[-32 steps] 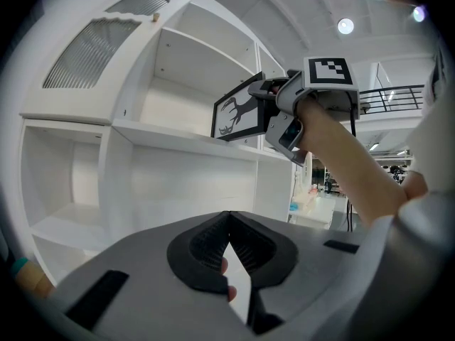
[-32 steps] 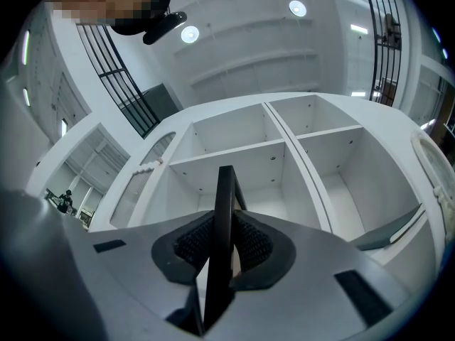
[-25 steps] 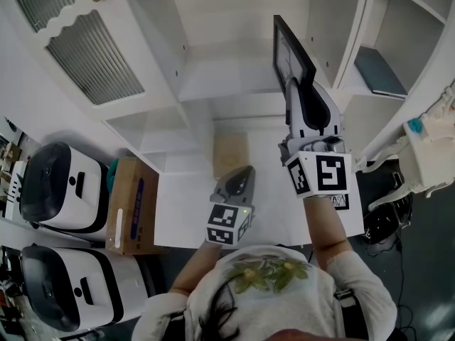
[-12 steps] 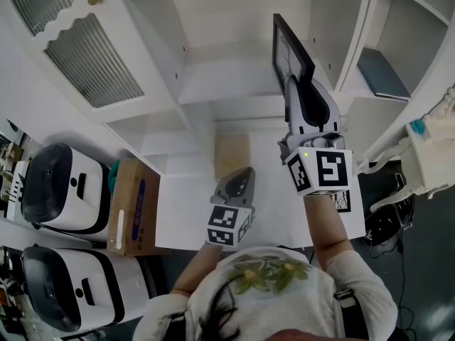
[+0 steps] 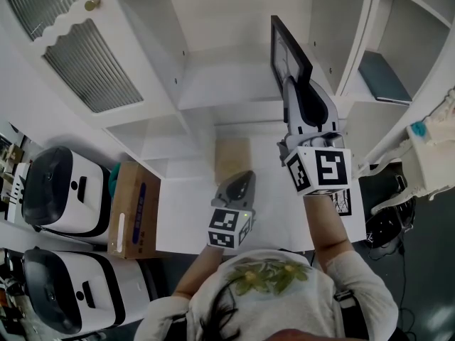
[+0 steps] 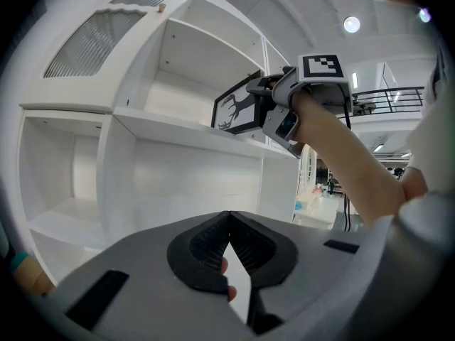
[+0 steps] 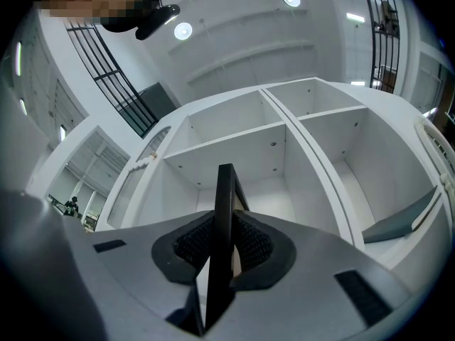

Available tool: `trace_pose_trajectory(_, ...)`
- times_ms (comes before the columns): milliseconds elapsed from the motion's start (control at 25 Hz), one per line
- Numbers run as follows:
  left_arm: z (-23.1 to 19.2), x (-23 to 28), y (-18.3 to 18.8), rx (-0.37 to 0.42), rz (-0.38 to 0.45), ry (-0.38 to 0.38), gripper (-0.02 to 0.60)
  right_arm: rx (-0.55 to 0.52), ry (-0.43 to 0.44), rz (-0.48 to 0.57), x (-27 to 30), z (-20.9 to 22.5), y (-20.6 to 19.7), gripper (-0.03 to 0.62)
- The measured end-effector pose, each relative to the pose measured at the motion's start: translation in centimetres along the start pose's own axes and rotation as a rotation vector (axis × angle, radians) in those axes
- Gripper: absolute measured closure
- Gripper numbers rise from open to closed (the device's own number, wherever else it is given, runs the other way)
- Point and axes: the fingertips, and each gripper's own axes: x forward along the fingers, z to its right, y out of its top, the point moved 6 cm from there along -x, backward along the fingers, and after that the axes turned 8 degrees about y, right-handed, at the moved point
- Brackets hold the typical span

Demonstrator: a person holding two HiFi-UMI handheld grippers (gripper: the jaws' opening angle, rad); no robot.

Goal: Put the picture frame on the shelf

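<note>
1. White shelf unit (image 5: 213,91): open compartments, with a slatted door at upper left that has a brass knob. No writing on it.
2. White tabletop (image 5: 185,212) below the shelf unit. A small tan box (image 5: 232,156) lies on it near the shelf's foot.
3. Two white machines with dark tops (image 5: 60,194) stand left of the tabletop. Any labels on them are too small to read.
4. Cardboard box (image 5: 131,208) between the machines and the tabletop. Its blue strip label cannot be read.
5. Picture frame (image 5: 288,55): thin black border, held upright at the front of a middle compartment, low over the shelf board. Whether it touches the board cannot be told.
   - The head view and the right gripper view show it almost edge-on.
   - Only the left gripper view shows its face, a black stag silhouette on white.
6. Right gripper (image 5: 293,85): fingers (image 7: 190,246) clenched on the frame's edge. Its cube (image 5: 320,170) carries black-and-white square markers and no words.
7. Left gripper (image 5: 244,177): low over the tabletop, fingers (image 6: 206,244) closed together on nothing. The person's fingertips show behind them.
8. Dark flat book (image 7: 398,222) lies in the right-hand compartment.
</note>
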Motion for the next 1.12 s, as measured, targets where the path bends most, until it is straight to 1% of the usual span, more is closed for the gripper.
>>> trace_pose_trajectory(440,-0.2,0.6,-0.2,-0.004,-0.014,0.004,0.554,0.019,0.012,-0.037,1.3,0.6,-1.0,0.517)
trace_pose_trajectory(1000,-0.2,0.8,-0.4,-0.002,-0.024,0.008,0.554,0.057,0.017,-0.115,2.6,1.4,-3.2,0.517)
trace_pose_trajectory(1120,-0.2,0.8,-0.4,-0.002,-0.022,0.011,0.554,0.051,0.018,-0.141,2.9,1.6,-3.7,0.517)
